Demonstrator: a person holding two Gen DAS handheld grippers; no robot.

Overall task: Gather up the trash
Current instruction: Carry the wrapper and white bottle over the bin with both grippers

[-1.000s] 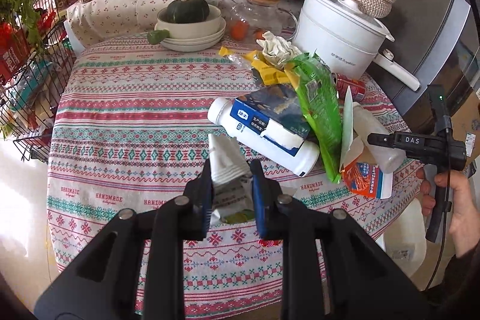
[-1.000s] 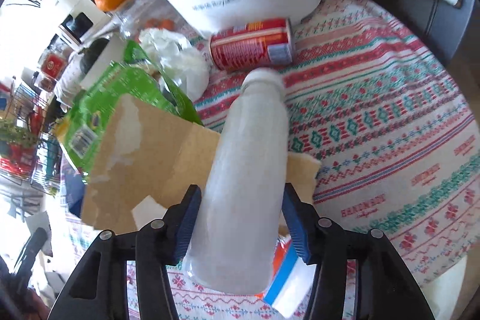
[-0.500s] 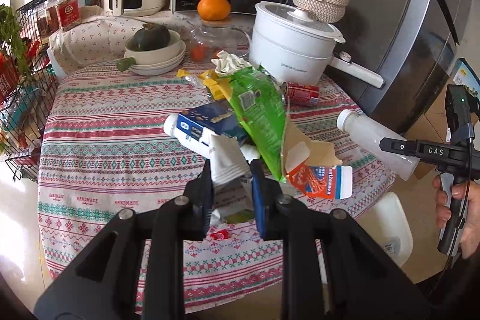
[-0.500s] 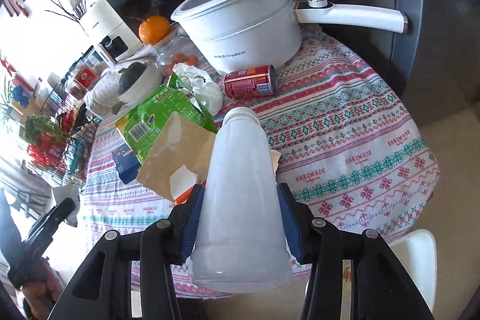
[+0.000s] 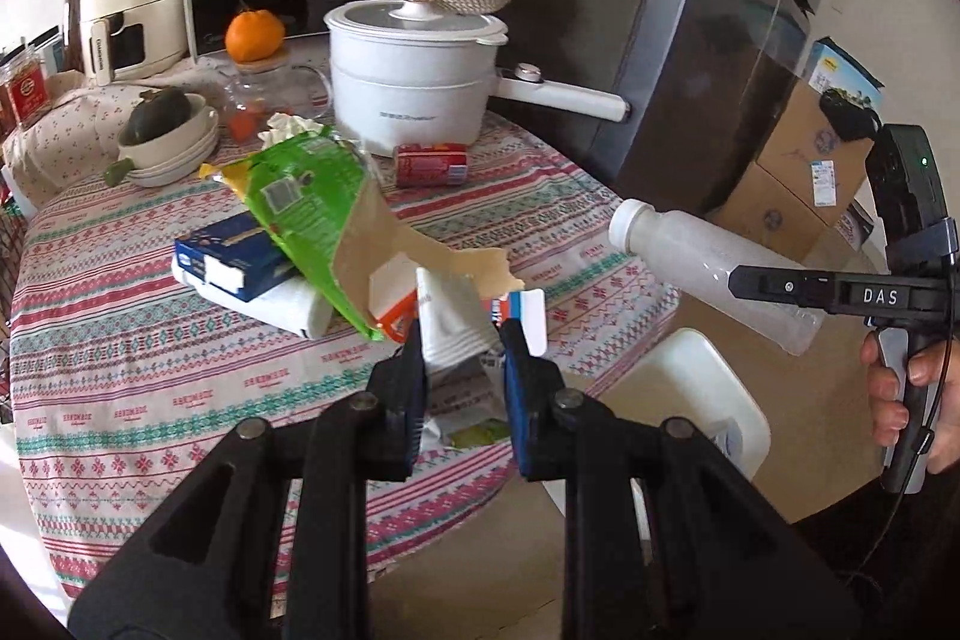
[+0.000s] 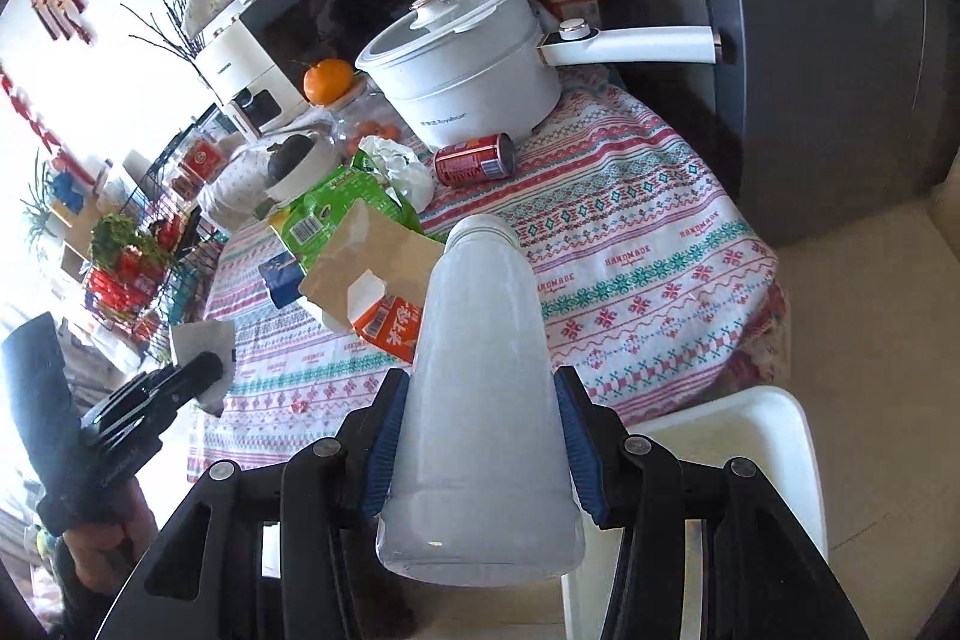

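The right tongs [image 6: 480, 451] clamp a frosted plastic bottle [image 6: 483, 370], long axis along the fingers, cap forward, held off the surface's [image 6: 648, 244] near edge directly above the white bin [image 6: 774, 436]. The left tongs [image 5: 462, 370], gripping a crumpled white wrapper [image 5: 453, 325], are over that edge, the bin just beside them.

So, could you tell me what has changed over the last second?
Both grippers pulled back and up from the table. The right gripper lifted the bottle off the cardboard and now holds it past the table edge, above the white bin. The left gripper carried its wrapper back too. Both grips are unchanged; the can, green bag and pot stayed put.
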